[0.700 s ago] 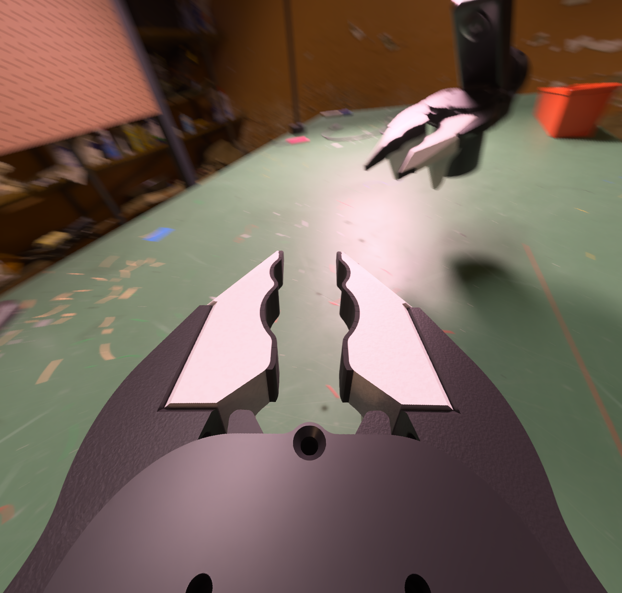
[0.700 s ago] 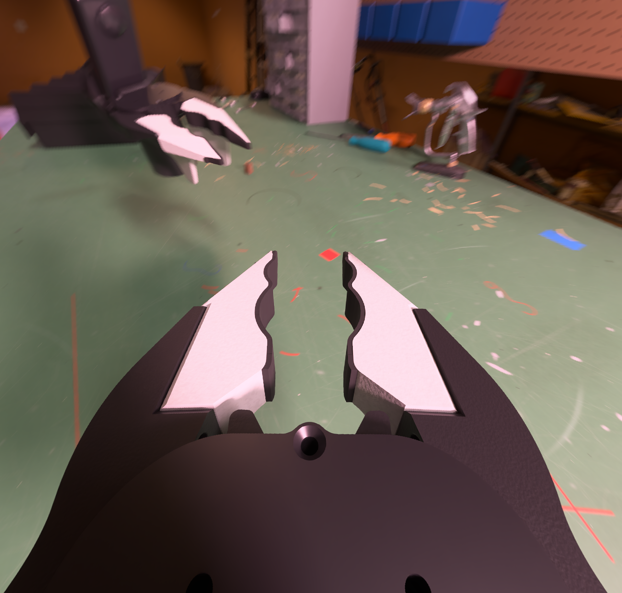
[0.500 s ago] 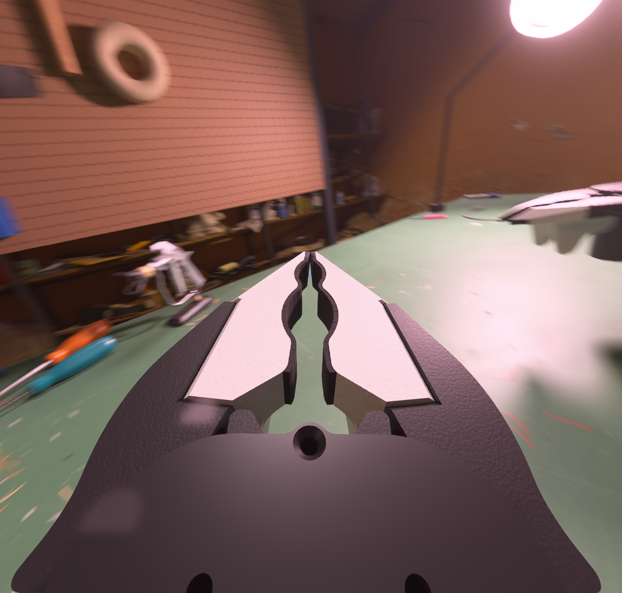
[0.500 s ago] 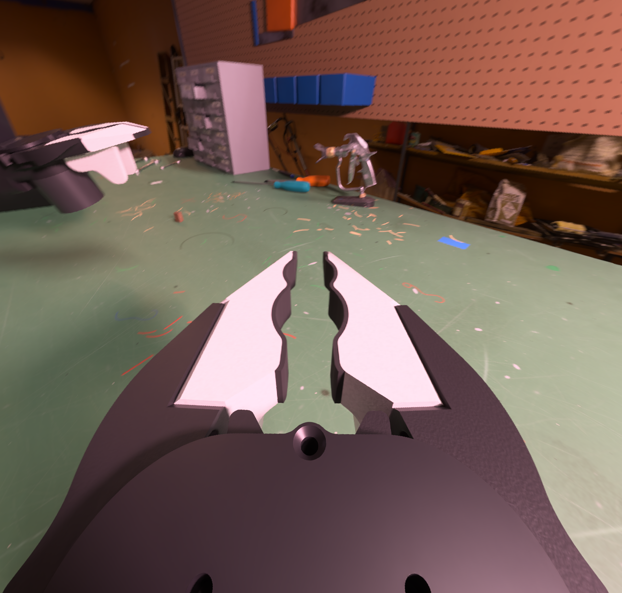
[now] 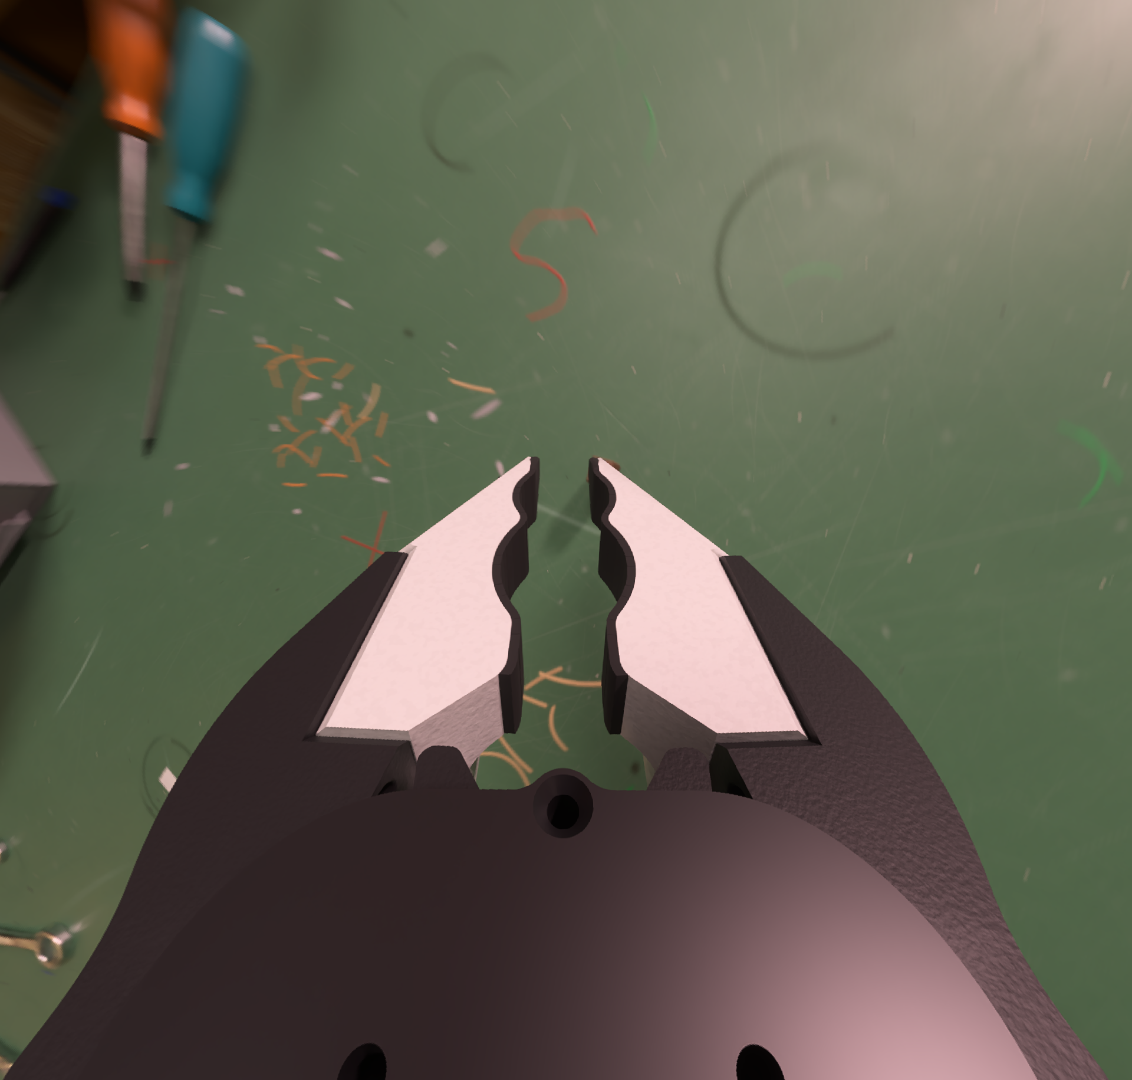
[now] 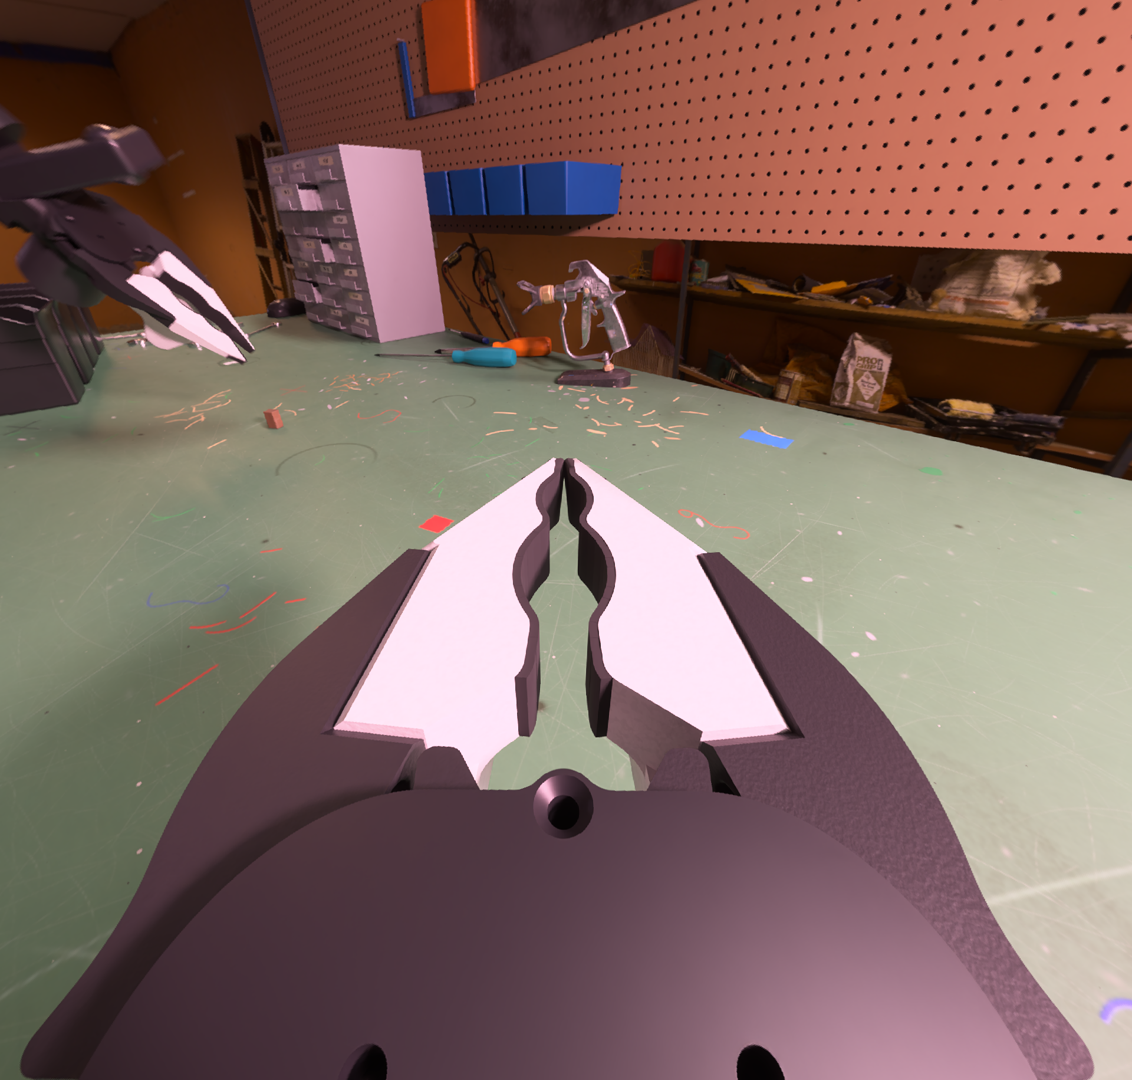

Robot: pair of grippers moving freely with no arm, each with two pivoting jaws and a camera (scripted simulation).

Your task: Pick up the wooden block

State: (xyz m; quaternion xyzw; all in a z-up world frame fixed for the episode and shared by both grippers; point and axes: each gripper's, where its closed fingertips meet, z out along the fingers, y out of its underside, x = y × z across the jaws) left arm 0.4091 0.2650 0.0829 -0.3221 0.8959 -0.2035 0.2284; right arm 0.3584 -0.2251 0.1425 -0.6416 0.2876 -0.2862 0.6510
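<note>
The wooden block point(image 6: 273, 418) is a small reddish-brown cube on the green table point(image 6: 919, 591), far left in the right wrist view. My left gripper point(image 6: 237, 354) hovers beyond and just above it, tilted down, fingers slightly apart. In the left wrist view my left gripper point(image 5: 563, 463) points down at the table, open and empty. A brown sliver of the block point(image 5: 614, 467) peeks past the right fingertip; the rest is hidden. My right gripper point(image 6: 562, 463) is shut on nothing, low over the table, well short of the block.
An orange screwdriver point(image 5: 132, 58) and a teal one point(image 5: 205, 107) lie left of my left gripper. A spray gun on a stand point(image 6: 588, 321), a white drawer cabinet point(image 6: 355, 241) and a dark stepped object point(image 6: 37, 352) stand at the back. Wood shavings litter the table.
My left gripper has tipped from facing the wall to facing down at the table and has opened from shut. My right gripper's fingers have closed together.
</note>
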